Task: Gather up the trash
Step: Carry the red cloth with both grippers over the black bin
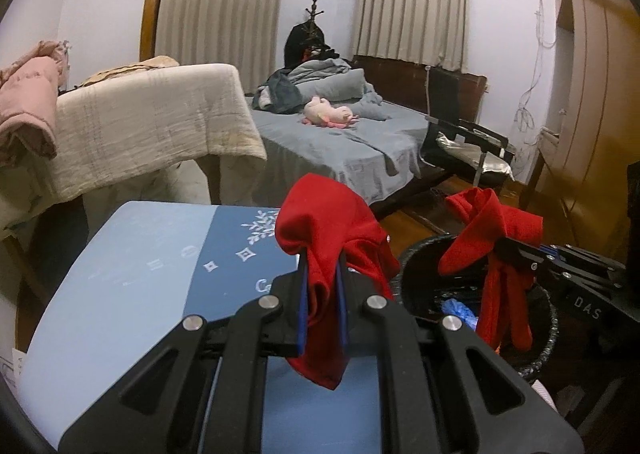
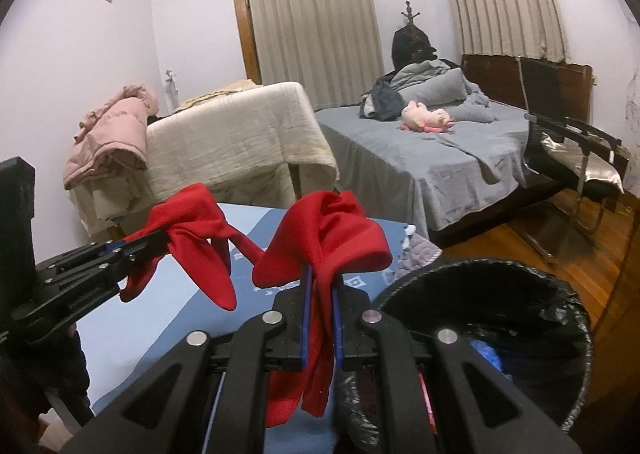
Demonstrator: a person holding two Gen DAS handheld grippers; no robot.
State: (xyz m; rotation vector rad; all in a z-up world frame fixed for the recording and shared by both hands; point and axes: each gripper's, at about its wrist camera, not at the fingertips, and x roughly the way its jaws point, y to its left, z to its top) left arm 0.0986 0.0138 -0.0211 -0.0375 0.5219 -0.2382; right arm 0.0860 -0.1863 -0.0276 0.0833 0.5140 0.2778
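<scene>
My left gripper (image 1: 322, 254) is shut on a red cloth (image 1: 328, 230) and holds it above the blue table mat (image 1: 132, 278). My right gripper (image 2: 320, 274) is shut on a second red cloth (image 2: 332, 238), held beside the rim of the black-lined trash bin (image 2: 560, 286). In the left wrist view the right gripper (image 1: 500, 248) holds its red cloth (image 1: 492, 242) over the trash bin (image 1: 546, 334), with the cloth's tail hanging inside. In the right wrist view the left gripper (image 2: 164, 242) with its cloth (image 2: 192, 234) is to the left over the mat (image 2: 160, 306).
Blue trash (image 1: 460, 310) lies in the bin. A cloth-covered table (image 1: 152, 125) with a pink jacket (image 1: 28, 101) stands behind. A grey bed (image 1: 340, 141) with a pink plush toy (image 1: 328, 113) and a black chair (image 1: 464, 141) lie beyond. A grey cloth (image 2: 416, 254) sits at the mat's far corner.
</scene>
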